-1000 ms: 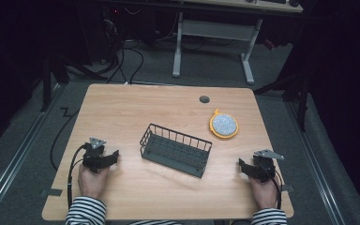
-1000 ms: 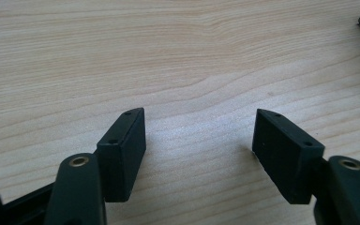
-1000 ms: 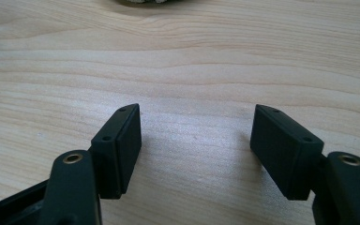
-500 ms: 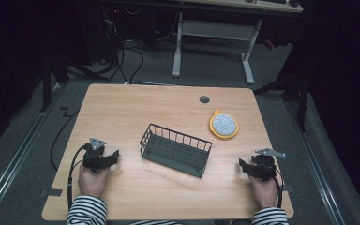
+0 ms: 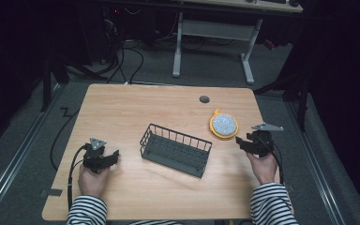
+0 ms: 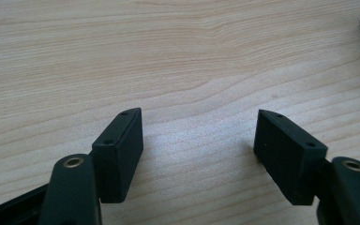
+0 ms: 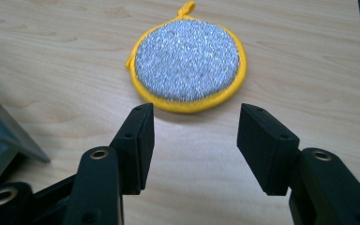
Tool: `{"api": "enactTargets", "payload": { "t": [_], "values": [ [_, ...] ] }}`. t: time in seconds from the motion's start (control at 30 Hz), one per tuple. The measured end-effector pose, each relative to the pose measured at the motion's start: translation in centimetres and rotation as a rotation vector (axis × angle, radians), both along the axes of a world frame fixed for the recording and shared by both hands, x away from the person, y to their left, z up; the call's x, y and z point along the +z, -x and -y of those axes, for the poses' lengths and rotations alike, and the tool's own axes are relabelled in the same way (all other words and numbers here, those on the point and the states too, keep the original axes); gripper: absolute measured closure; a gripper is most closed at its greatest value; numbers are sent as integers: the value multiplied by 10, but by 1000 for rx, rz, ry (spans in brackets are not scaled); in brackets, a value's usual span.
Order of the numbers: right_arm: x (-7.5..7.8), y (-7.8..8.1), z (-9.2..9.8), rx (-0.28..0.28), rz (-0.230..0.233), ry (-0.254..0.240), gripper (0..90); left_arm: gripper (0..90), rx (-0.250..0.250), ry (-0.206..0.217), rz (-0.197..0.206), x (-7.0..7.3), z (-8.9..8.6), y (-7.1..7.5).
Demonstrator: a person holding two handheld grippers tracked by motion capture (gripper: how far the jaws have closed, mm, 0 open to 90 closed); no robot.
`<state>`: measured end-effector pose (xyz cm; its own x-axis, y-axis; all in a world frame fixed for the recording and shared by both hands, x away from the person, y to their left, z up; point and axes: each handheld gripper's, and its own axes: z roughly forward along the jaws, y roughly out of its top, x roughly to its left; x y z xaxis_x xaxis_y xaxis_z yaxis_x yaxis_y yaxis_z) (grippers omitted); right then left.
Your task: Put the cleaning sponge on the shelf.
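The wooden table [image 5: 136, 112] carries a dark wire basket [image 5: 176, 150] at its middle. Near the right edge, just beyond the basket's right end, lies a round scouring pad [image 7: 187, 58], glittery silver with a yellow rim and a small loop. The right gripper [image 7: 194, 136] points at it, jaws apart, just been closing, nothing between. The left gripper [image 6: 199, 150] rests wide open over bare wood.

The right gripper [image 5: 242, 141] rises off the table toward the round scrubber [image 5: 224, 125] — jaws closing, empty.
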<state>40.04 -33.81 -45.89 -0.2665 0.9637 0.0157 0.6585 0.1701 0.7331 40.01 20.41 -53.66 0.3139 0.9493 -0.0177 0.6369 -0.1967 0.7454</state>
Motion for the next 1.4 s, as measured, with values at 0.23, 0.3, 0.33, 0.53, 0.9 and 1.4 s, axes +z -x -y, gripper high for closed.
{"api": "enactTargets", "payload": {
  "t": [0.23, 0.3, 0.33, 0.53, 0.9, 1.4],
  "values": [
    [0, -36, 7, -36, -46, -21, 450, 333, 1, -3, 0, 0, 0, 0],
    [-1, -46, 9, -48, -56, -31, 443, 332, 1, -4, 0, 0, 0, 0],
    [-1, -50, 10, -55, -66, -42, 425, 332, 1, -4, 0, 0, 0, 0],
    [-5, -77, 7, -77, -123, -33, 403, 332, 1, -4, 0, 0, 0, 0],
    [-21, -104, 3, -121, -197, -66, 393, 332, 1, -4, 0, 0, 0, 0],
    [-44, -118, 11, -130, -304, -180, 442, 333, 0, -6, -1, 0, 0, 0]
  ]
}}
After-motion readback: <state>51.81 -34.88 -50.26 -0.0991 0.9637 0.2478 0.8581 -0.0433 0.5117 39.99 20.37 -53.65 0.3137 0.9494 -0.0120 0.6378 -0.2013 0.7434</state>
